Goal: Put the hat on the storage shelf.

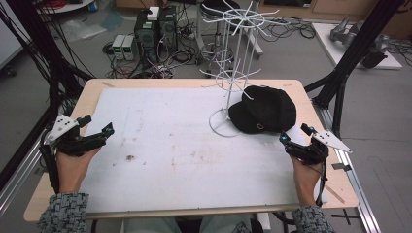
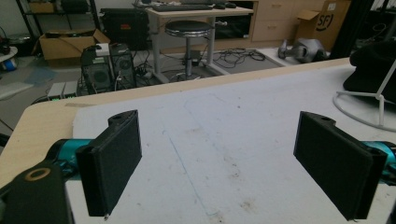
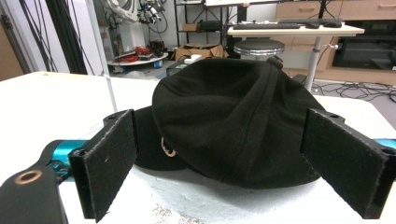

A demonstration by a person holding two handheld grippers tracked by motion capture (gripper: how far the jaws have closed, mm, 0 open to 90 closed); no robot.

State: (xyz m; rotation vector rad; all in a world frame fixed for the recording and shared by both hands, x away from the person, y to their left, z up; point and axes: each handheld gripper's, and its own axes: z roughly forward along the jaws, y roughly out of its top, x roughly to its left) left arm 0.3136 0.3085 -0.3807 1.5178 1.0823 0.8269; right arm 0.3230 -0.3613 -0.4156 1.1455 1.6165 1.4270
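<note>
A matt black cloth cap (image 1: 265, 109) is lying on a stained, rough white sheet (image 1: 180, 145) covering the pale wood tabletop (image 1: 90, 94); the stand (image 1: 235, 73) is showing glossy white-coated wire.

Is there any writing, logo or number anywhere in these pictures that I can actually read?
"SF" in a black ring: on the cardboard box at the back of the room, left gripper view.
Cap: a small metal emblem on its front, too small to read.
Computer towers: too blurred to read any label.

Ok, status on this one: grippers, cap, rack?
Left gripper open, empty. Right gripper open, facing the cap. Cap on the table against the rack base.
</note>
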